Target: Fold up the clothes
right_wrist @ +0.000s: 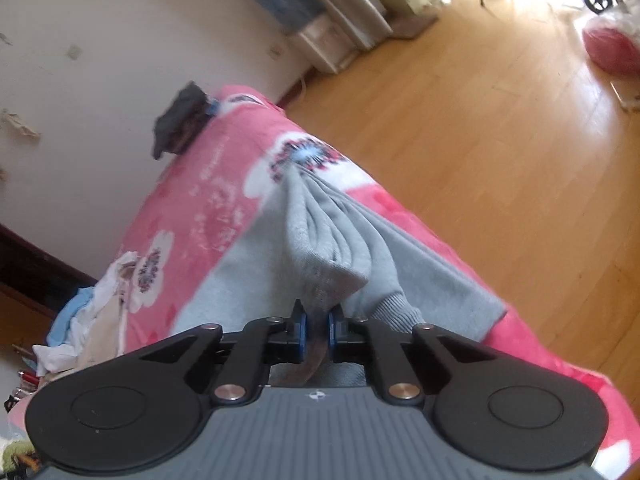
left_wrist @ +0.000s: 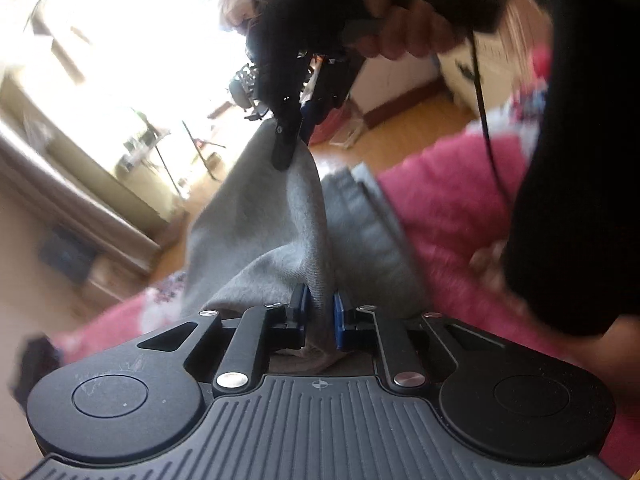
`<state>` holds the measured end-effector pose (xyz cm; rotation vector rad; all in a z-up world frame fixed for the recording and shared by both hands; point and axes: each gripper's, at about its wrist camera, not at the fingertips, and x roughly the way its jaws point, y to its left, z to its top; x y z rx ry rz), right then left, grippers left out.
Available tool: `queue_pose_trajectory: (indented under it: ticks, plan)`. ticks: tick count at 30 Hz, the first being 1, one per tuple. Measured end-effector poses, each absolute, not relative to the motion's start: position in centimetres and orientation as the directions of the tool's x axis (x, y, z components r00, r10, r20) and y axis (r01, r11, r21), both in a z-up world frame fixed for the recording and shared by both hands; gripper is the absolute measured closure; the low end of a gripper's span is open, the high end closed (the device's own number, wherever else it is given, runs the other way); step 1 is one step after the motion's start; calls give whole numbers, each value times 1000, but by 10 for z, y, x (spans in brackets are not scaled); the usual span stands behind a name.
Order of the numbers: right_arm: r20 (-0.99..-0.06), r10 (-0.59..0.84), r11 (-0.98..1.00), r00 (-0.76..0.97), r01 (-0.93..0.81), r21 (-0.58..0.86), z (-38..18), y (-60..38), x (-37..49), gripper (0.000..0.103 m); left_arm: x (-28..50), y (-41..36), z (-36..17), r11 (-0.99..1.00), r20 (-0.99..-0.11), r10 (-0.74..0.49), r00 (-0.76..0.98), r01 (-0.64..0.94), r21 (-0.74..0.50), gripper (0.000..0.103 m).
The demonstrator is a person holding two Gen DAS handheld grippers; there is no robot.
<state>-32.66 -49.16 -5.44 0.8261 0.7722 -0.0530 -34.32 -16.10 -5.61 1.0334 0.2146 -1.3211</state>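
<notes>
Here, a pink floral blanket (right_wrist: 192, 184) over the bed, edge dropping to wooden floor (right_wrist: 480, 128) toward 3 o'clock. On it, draped, a grey garment (right_wrist: 248, 272): soft, light, limp, likely to sag; best held at corners. Left gripper (left_wrist: 320, 312) pinched on a fold; right gripper (right_wrist: 316, 332) clamped on bunched cloth. Open room toward 12.

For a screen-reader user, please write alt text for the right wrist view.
The right claw is shut on a bunched fold of a grey garment, which spreads over a pink flowered blanket. Beyond the blanket's edge lies a wooden floor; a dark cloth sits at the far corner, near a white wall.
</notes>
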Motion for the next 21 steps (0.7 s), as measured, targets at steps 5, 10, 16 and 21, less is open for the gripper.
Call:
queue_pose_trajectory:
  ticks: [5, 10, 16, 21]
  plan:
    - [-665, 240, 690, 707, 357, 630, -68, -500, -339, 93, -335, -171, -62, -52, -743, -643, 186, 957, 284, 92]
    - [-713, 242, 652, 658, 433, 622, -104, -506, -341, 85, -332, -163, -79, -67, -825, -564, -41, 998, -4, 91]
    - [-749, 45, 842, 661, 378, 385, -46, -488, -354, 57, -327, -137, -68, -139, -801, -586, -122, 989, -49, 88]
    - [-673, 131, 976, 728, 25, 217, 1, -430, -343, 60, -285, -129, -69, -54, -816, -558, -154, 987, -149, 86]
